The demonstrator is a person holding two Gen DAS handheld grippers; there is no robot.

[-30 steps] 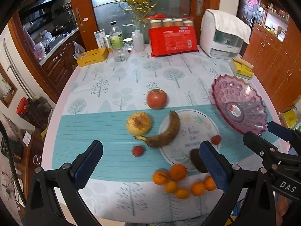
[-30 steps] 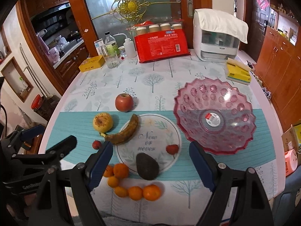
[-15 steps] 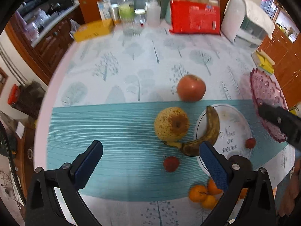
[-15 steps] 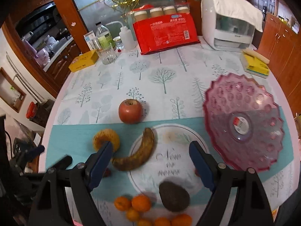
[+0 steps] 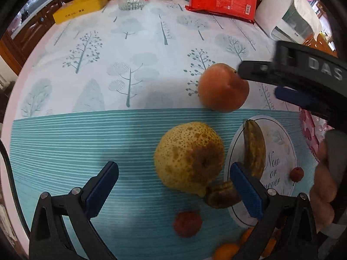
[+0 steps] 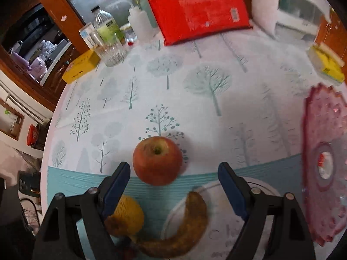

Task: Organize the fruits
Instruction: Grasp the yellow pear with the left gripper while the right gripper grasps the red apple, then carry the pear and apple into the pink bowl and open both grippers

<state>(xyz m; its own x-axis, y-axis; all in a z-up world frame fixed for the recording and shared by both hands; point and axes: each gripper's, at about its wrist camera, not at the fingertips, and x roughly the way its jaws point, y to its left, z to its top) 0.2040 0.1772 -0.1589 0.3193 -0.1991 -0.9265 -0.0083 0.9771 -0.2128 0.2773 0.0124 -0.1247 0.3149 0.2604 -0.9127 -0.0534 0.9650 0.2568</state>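
Note:
In the left wrist view my left gripper is open, with a spotted yellow pear lying between its fingers on the table. A brown banana lies right of the pear, partly on a white round mat. A red apple sits farther back. In the right wrist view my right gripper is open and the apple sits just ahead of its fingertips. The pear and banana lie below it. A pink glass bowl stands at the right.
A small red fruit and several oranges lie near the front edge, another small red fruit on the mat. At the back stand a glass, bottles, a yellow box, a red package and a white appliance.
Both grippers have moved forward and down toward the fruit. The left one now brackets the pear, the right one has closed in on the apple. Both stay open.

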